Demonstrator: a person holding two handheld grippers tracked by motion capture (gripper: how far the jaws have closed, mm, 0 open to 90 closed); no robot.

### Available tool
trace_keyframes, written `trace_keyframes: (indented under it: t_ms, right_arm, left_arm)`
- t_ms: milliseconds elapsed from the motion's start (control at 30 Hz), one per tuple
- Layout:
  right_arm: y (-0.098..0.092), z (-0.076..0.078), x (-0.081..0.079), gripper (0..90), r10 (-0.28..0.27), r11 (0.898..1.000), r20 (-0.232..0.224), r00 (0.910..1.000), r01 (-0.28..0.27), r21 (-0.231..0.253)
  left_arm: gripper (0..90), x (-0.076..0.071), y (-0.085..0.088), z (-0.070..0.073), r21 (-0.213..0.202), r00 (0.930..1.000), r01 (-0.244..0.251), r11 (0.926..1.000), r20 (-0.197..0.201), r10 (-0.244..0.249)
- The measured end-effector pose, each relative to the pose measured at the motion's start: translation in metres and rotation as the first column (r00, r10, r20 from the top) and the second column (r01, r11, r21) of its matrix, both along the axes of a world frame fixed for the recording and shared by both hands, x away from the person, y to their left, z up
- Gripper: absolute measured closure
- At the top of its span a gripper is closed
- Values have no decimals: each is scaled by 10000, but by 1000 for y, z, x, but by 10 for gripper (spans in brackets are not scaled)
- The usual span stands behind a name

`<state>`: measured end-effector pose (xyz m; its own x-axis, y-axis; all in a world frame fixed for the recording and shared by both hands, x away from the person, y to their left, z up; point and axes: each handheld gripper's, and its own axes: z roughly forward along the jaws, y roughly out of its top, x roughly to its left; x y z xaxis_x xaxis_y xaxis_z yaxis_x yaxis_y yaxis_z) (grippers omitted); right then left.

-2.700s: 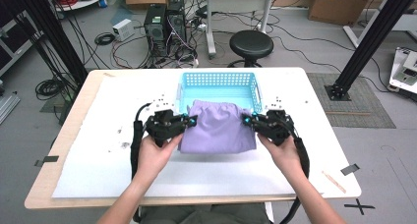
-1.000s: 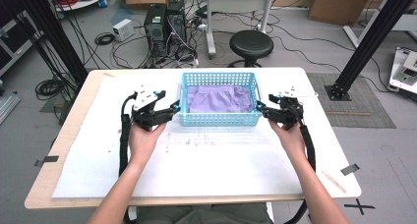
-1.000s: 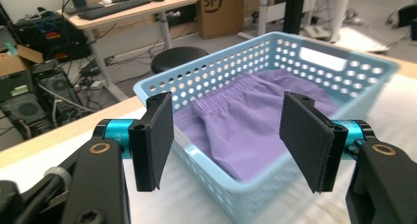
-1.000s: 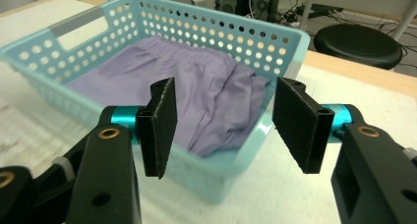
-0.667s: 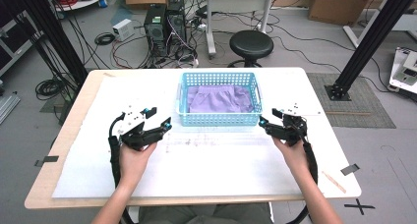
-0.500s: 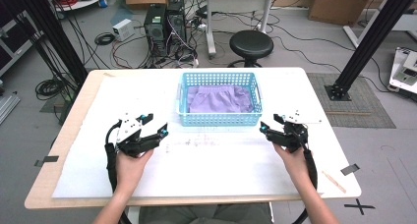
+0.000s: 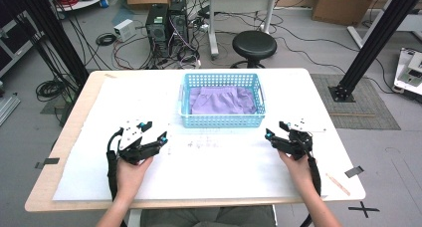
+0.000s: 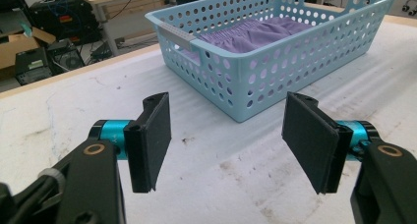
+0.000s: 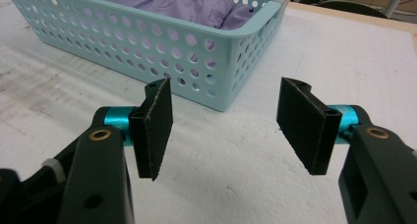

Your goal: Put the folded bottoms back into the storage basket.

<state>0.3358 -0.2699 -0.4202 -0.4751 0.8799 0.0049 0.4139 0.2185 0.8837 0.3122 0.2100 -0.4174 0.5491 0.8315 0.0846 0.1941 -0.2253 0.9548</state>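
A light blue perforated basket point(image 7: 222, 120) stands at the back middle of the white table, with a folded purple cloth point(image 7: 221, 100) lying inside it. My left gripper point(image 7: 160, 139) rests open low over the table, to the front left of the basket, with nothing between its jaws. My right gripper point(image 7: 272, 136) is open at the front right of the basket, also empty. In the left gripper view the basket point(image 8: 275, 62) and cloth point(image 8: 255, 33) lie beyond the left gripper point(image 8: 228, 141). In the right gripper view the basket's corner point(image 9: 216, 67) and cloth point(image 9: 187, 5) sit just past the right gripper point(image 9: 223, 126).
The table's white cover point(image 7: 209, 172) spreads bare between my hands, with faint marks near its middle. A black stool point(image 7: 254, 45), computer towers point(image 7: 166, 23) and cables lie on the floor behind the table. A black frame post point(image 7: 370, 43) stands at the right.
The purple cloth went from my two grippers on the table into the basket. Both grippers let go, opened and drew back toward the front, left one to the left, right one to the right.
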Motion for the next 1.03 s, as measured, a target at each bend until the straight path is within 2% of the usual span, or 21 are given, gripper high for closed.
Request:
trace_keyframes:
  t_ms: [300,567,1033]
  right_arm:
    - [2,-2,2,399,172,9995,58,9998,-170,-270]
    - [-1,-4,2,400,99,9993,-30,9999,-100,-346]
    - [-3,-5,-9,401,227,9986,18,9997,-226,-486]
  left_arm:
    - [351,-1,1,-1,121,9999,-75,9999,71,74]
    - [351,-2,6,-4,128,9996,-263,9996,-61,263]
    - [351,-12,7,-7,198,9993,-367,9991,24,366]
